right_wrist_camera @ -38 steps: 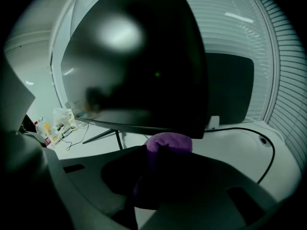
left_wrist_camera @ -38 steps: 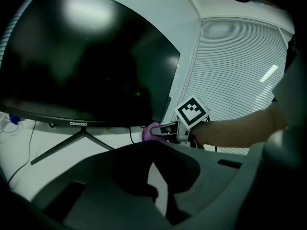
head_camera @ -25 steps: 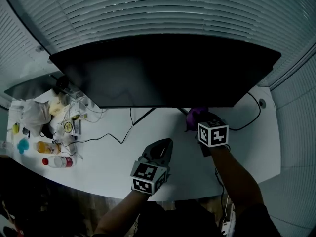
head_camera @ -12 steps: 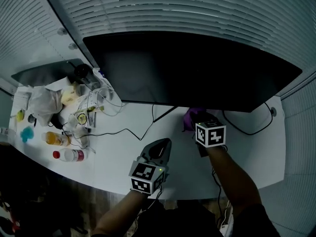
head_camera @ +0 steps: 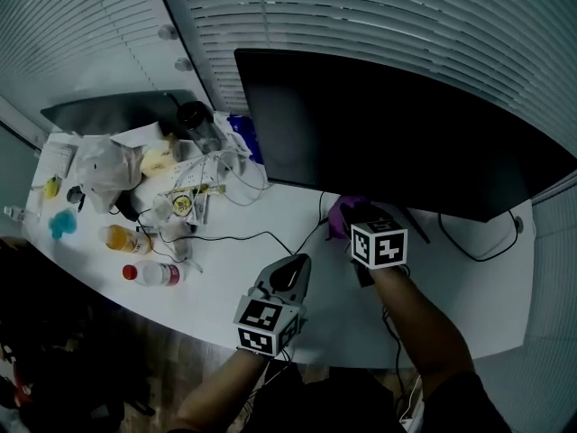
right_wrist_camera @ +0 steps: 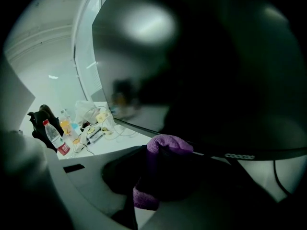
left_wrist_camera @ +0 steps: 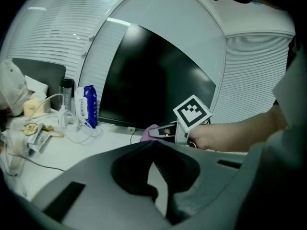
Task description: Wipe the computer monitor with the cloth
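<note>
A wide black monitor [head_camera: 388, 142] stands at the back of the white desk [head_camera: 225, 273], its screen dark. My right gripper [head_camera: 347, 224] is shut on a purple cloth [head_camera: 341, 213] just below the monitor's lower edge. In the right gripper view the purple cloth [right_wrist_camera: 160, 169] bulges between the jaws, close under the screen [right_wrist_camera: 201, 71]. My left gripper [head_camera: 290, 271] hovers over the desk in front, left of the right one, shut with nothing in it. The left gripper view shows the monitor [left_wrist_camera: 153, 80], the cloth [left_wrist_camera: 149, 132] and the right gripper's marker cube.
Clutter fills the desk's left part: bottles [head_camera: 149, 273], a white plastic bag [head_camera: 104, 165], cables [head_camera: 216, 237], a blue packet [head_camera: 243, 133] and a dark cup [head_camera: 194, 120]. A second dark screen [head_camera: 108, 111] lies far left. Window blinds run behind the monitor. A black cable [head_camera: 469, 242] trails at right.
The head view has swung left, so the monitor sits further right and the cluttered desk end shows more. Both grippers stay about where they were, the right one still holding the cloth.
</note>
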`<act>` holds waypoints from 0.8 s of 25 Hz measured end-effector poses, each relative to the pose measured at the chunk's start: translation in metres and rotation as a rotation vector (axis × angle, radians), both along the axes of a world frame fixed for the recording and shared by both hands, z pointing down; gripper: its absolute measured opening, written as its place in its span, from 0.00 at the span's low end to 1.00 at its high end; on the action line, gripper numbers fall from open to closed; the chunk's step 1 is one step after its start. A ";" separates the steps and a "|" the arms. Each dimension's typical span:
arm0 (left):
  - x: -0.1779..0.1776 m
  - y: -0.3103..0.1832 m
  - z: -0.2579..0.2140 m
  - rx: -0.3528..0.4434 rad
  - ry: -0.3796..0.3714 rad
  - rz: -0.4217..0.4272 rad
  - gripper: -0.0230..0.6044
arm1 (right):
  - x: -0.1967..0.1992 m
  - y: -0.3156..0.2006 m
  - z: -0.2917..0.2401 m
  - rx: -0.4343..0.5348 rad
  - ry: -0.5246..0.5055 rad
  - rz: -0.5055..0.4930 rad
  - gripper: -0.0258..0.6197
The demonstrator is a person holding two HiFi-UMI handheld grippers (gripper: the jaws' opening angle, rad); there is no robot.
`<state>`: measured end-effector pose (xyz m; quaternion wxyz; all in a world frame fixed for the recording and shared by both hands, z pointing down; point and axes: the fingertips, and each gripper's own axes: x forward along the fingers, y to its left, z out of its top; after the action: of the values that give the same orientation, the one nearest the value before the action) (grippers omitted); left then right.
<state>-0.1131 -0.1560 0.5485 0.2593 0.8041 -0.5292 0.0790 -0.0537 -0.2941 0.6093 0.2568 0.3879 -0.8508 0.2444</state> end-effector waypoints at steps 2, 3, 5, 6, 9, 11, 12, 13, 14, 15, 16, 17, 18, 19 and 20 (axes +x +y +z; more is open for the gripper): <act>-0.014 0.003 0.001 -0.005 0.000 -0.014 0.04 | -0.020 0.001 0.000 -0.003 -0.005 -0.017 0.18; -0.021 0.005 0.001 -0.007 0.000 -0.021 0.04 | -0.031 0.001 0.000 -0.005 -0.008 -0.026 0.18; -0.036 0.008 0.002 -0.012 -0.003 -0.033 0.04 | -0.051 0.002 0.000 -0.007 -0.015 -0.042 0.18; -0.043 0.009 0.002 -0.015 -0.005 -0.039 0.04 | -0.061 0.003 0.000 -0.007 -0.018 -0.049 0.18; -0.066 0.013 0.004 -0.019 -0.013 -0.058 0.04 | -0.087 0.004 0.001 -0.007 -0.025 -0.067 0.18; -0.081 0.016 0.005 -0.021 -0.020 -0.072 0.04 | -0.103 0.005 0.002 -0.005 -0.030 -0.077 0.18; -0.089 0.018 0.005 -0.022 -0.024 -0.077 0.04 | -0.111 0.005 0.002 -0.005 -0.033 -0.081 0.18; -0.095 0.019 0.005 -0.023 -0.028 -0.081 0.04 | -0.119 0.006 0.002 -0.005 -0.036 -0.085 0.18; -0.102 0.020 0.005 -0.024 -0.032 -0.083 0.04 | -0.126 0.007 0.002 -0.006 -0.040 -0.088 0.18; -0.107 0.022 0.005 -0.025 -0.036 -0.085 0.04 | -0.134 0.007 0.002 -0.006 -0.045 -0.091 0.18; -0.113 0.023 0.005 -0.026 -0.040 -0.085 0.04 | -0.141 0.007 0.003 -0.006 -0.050 -0.094 0.18; -0.118 0.024 0.005 -0.026 -0.045 -0.085 0.04 | -0.148 0.007 0.003 -0.005 -0.055 -0.096 0.18; -0.123 0.026 0.005 -0.027 -0.050 -0.085 0.04 | -0.154 0.007 0.003 -0.005 -0.060 -0.096 0.18; -0.128 0.027 0.006 -0.029 -0.055 -0.085 0.04 | -0.160 0.008 0.003 -0.004 -0.065 -0.095 0.18; -0.133 0.029 0.007 -0.030 -0.059 -0.084 0.04 | -0.166 0.008 0.004 -0.004 -0.070 -0.094 0.18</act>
<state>-0.2464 -0.1269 0.5551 0.2587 0.7744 -0.5688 0.0996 -0.2193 -0.2861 0.6129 0.2390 0.3382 -0.8760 0.2473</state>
